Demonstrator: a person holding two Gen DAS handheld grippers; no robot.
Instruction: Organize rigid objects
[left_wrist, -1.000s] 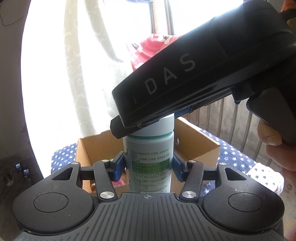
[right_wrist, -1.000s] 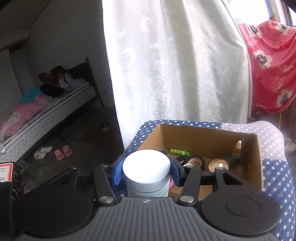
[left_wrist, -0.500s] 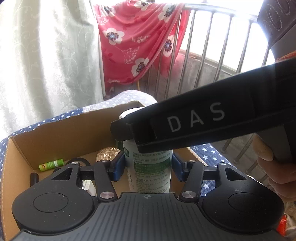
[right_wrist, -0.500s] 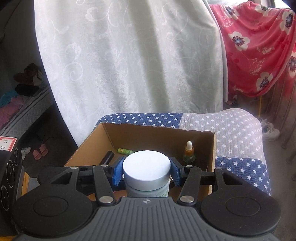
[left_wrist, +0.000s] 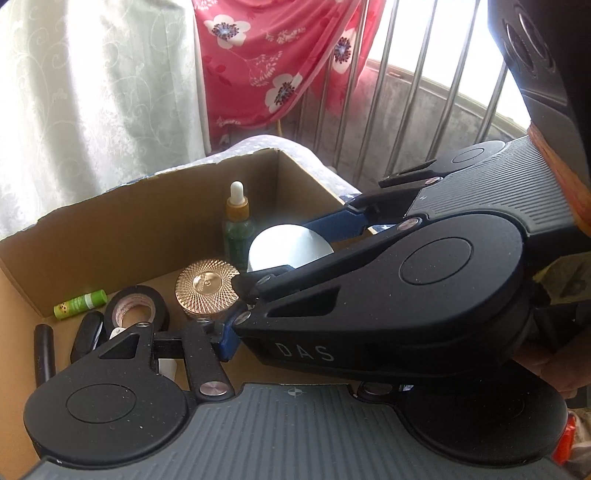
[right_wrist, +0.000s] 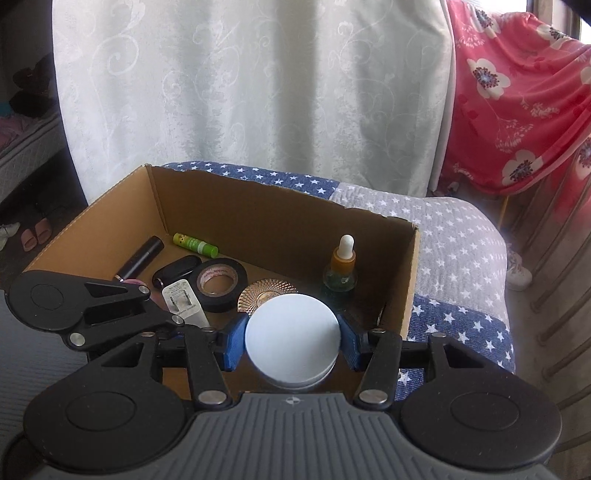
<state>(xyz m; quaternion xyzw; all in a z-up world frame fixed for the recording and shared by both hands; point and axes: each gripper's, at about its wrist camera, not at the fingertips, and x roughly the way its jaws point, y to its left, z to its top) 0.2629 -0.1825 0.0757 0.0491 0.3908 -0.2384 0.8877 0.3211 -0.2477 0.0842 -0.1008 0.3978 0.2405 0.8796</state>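
White patterned curtain (right_wrist: 258, 92) and one red flowered cloth (right_wrist: 517, 96) hung behind a cardboard box (right_wrist: 280, 214), which sat on a blue-and-grey star-print cover (right_wrist: 454, 236).

Two tongs met over the box. The right tongs (right_wrist: 291, 345) were clamped on the white cap of the single white-capped bottle (right_wrist: 291, 328), one blue pad on each side. The left tongs (left_wrist: 291, 341) were opening; the right tool lay across them, so whether their pads touched the bottle could not be told.

The bottle stood at the box's near right, by the near wall. Just beyond it lay one gold-lidded jar (right_wrist: 266, 290) and one dropper bottle (right_wrist: 341, 269) near the right wall. Further left were one roll of black tape (right_wrist: 219, 284), one white plug (right_wrist: 184, 302), one small black case (right_wrist: 177, 269), one dark tube (right_wrist: 142, 256) and one green tube (right_wrist: 195, 244) by the far wall.
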